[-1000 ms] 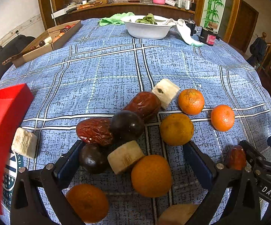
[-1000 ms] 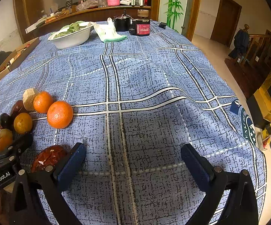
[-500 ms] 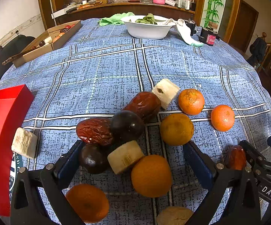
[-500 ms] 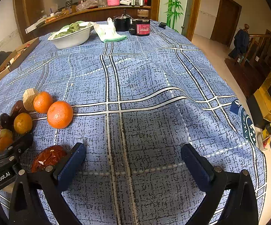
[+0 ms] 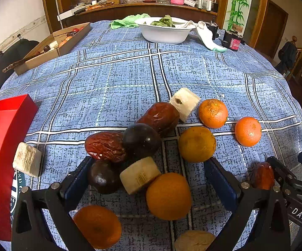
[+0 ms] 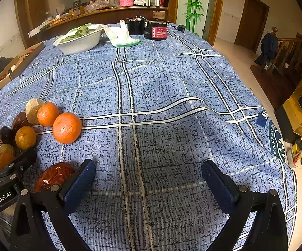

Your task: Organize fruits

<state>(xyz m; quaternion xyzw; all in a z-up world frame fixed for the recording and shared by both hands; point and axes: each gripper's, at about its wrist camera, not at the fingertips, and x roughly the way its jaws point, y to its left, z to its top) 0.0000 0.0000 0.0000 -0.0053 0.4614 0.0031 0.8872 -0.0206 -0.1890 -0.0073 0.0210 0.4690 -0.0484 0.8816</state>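
While both grippers gape wide, empty, red date (image 5: pixel 105 145) lies lengthwise left-right, w/ fruit pile.

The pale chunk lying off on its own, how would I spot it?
Look at the red tray on the blue checked tablecloth. The pale fibrous chunk lies right against its inner side, apart from the fruit pile; the other pale pieces touch fruit.

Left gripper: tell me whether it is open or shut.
Open. The left gripper has its blue pads spread wide apart, with a cream chunk and an orange lying loose between them, nothing clamped.
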